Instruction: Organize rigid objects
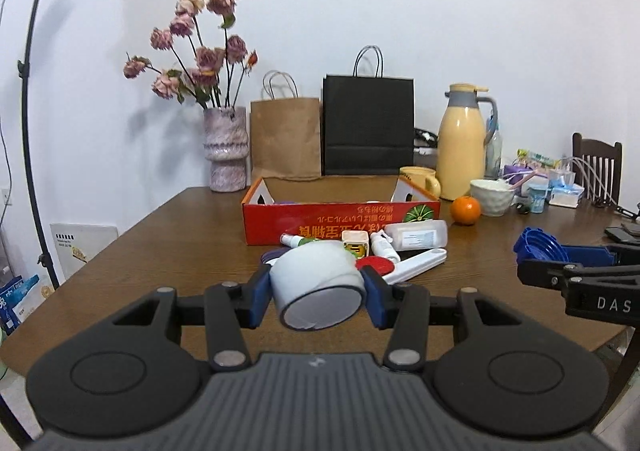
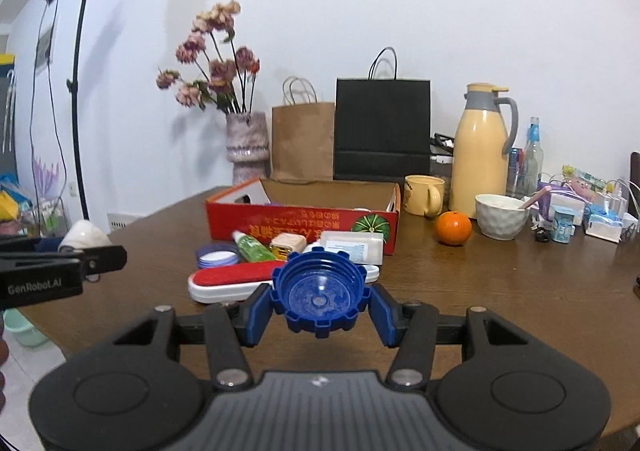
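Both jaws closed on loads: left gripper [image 1: 319, 297] pinches a white tape roll [image 1: 320, 287] by its sides, right gripper [image 2: 320, 301] pinches a blue ribbed cap [image 2: 320, 293], hollow side facing camera.

Both items held clear above the wooden table [image 1: 168, 251], likely staged for drop-off in the red cardboard box [image 1: 340, 221] at 12 o'clock. Nearer, between grippers and box, loose pile waits: white-and-red lint brush [image 2: 236, 281], purple lid [image 2: 217, 256], green tube [image 2: 252, 247], small cream box [image 2: 287, 244], flat clear case [image 2: 352, 247]. Box open on top, so easy entry from above. Orange [image 2: 453, 228] at 1 o'clock, bowl [image 2: 502, 216] beyond it; probably not part of sorting.
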### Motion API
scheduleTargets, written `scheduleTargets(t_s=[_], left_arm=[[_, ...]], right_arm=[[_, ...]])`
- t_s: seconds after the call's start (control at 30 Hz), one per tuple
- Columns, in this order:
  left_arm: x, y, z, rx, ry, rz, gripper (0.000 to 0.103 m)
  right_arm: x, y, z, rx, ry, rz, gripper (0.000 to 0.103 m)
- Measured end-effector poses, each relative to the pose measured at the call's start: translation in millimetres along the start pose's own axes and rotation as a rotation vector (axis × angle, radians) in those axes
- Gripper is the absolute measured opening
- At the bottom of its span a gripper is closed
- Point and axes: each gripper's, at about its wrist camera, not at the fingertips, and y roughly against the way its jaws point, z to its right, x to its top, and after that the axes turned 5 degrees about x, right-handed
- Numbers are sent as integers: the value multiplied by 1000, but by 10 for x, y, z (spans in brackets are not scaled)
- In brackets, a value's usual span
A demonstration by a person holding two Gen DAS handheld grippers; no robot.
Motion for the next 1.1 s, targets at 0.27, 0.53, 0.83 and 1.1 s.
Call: scheduleTargets(t_s=[0.27, 0.53, 0.83, 1.1], left_arm=[[-206, 476, -69, 5, -20, 44, 48], [-245, 671, -145, 17, -14, 74, 48], [-205, 824, -149, 31, -21, 138, 48], [-104, 685, -141, 41, -20, 143, 48]], right_arm=[[-184, 395, -260, 13, -14, 57, 52], [-231, 543, -423, 19, 9, 90, 52], [-260, 659, -446, 6, -5, 130, 52], [-154, 520, -350, 5, -12, 130, 52]])
